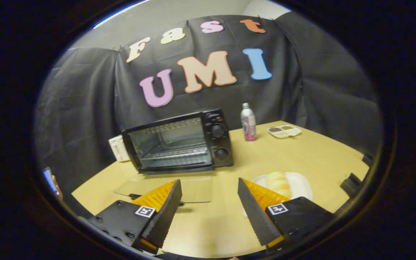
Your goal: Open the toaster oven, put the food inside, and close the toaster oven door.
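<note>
- One step complete: black toaster oven (179, 142) stands with glass door (168, 187) folded down onto the worktop (302, 155).
- Remaining: load pale food (279, 182) from white plate (302, 184); close door.
- Gripper (209, 202) jaws apart, empty.

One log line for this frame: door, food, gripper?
toaster oven door: open, flat | food: on plate, outside | gripper: open, empty

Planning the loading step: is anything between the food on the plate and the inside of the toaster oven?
Nothing visible. The toaster oven door lies folded down, its rack bare. The food sits on the plate behind the gripper's open, empty fingers, bare table between.
</note>
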